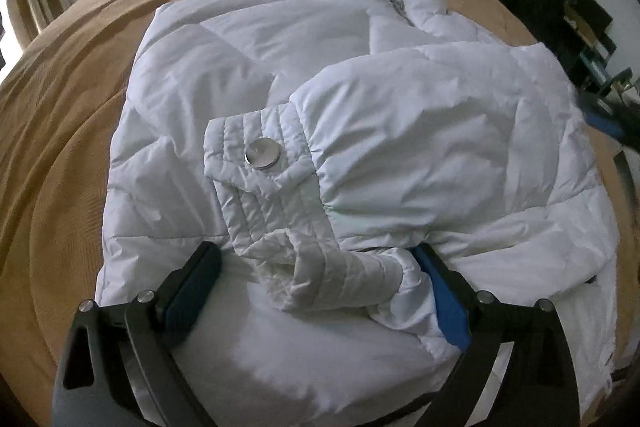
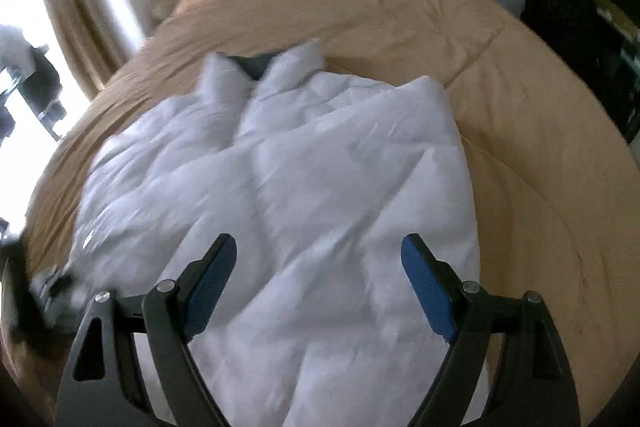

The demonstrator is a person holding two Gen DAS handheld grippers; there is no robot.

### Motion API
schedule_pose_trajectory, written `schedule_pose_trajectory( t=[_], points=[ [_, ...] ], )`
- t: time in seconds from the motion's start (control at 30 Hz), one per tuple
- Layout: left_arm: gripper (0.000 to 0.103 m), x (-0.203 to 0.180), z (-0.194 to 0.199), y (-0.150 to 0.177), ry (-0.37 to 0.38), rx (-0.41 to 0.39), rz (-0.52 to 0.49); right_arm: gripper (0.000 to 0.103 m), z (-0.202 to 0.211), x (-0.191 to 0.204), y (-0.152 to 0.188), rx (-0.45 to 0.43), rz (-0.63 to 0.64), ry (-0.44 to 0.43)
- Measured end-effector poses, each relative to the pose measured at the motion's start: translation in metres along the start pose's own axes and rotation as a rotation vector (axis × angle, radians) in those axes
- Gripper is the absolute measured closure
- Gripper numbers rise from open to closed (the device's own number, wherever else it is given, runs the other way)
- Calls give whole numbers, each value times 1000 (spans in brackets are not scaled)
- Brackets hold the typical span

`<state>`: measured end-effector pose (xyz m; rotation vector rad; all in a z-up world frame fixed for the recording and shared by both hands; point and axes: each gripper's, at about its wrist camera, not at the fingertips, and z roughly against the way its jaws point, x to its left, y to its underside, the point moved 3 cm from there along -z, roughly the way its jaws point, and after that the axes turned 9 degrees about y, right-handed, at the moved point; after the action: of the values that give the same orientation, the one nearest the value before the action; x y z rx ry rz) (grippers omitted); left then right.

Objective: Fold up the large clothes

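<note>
White puffer jacket [image 1: 360,107] on tan bedspread [image 1: 72,147] | both hand-held grippers spread

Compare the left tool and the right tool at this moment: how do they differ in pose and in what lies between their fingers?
The left tool sits low on the white jacket, its fingers straddling the quilted cuff; the right tool has only flat jacket fabric showing in its gap. The left tool's view is sharp, the right tool's blurred. Both are open, with blue pads, over the same jacket on the tan bedspread.
</note>
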<state>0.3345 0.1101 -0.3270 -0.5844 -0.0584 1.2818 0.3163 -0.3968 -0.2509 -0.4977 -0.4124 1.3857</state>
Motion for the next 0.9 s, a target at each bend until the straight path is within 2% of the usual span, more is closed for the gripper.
schedule_pose_trajectory(
  t=[0.1,0.17,0.3,0.37,0.4,0.5,0.6,0.67,0.73,0.83,0.9],
  points=[
    [4,-2,-6,2,-18,9,-10,18,-62,-12,-25,101,-47,47],
    [2,-3,-9,1,-27,8,-9,18,-91,-22,-40,102,-98,66],
    [0,-6,-12,1,-44,7,-7,6,-121,-32,-65,115,-125,137],
    [0,-5,-13,1,-46,7,-3,6,-129,-33,-74,122,-114,174],
    [0,-5,-13,1,-46,8,-3,6,-129,-34,-78,122,-114,190],
    [0,-3,-14,1,-45,6,-7,24,-104,-33,-78,86,-130,181],
    [0,-3,-15,-1,-45,6,-11,28,-50,-26,-48,36,-63,94],
    [0,-3,-16,-3,-47,6,-11,28,-13,-18,-9,26,4,46],
    [0,-3,-17,-3,-49,5,-12,28,5,-13,25,28,55,31],
    [0,-3,-16,-1,-53,4,-12,27,-10,-14,86,116,112,36],
    [0,-4,-15,1,-63,-3,-15,26,-26,-19,108,105,84,10]
  ],
)
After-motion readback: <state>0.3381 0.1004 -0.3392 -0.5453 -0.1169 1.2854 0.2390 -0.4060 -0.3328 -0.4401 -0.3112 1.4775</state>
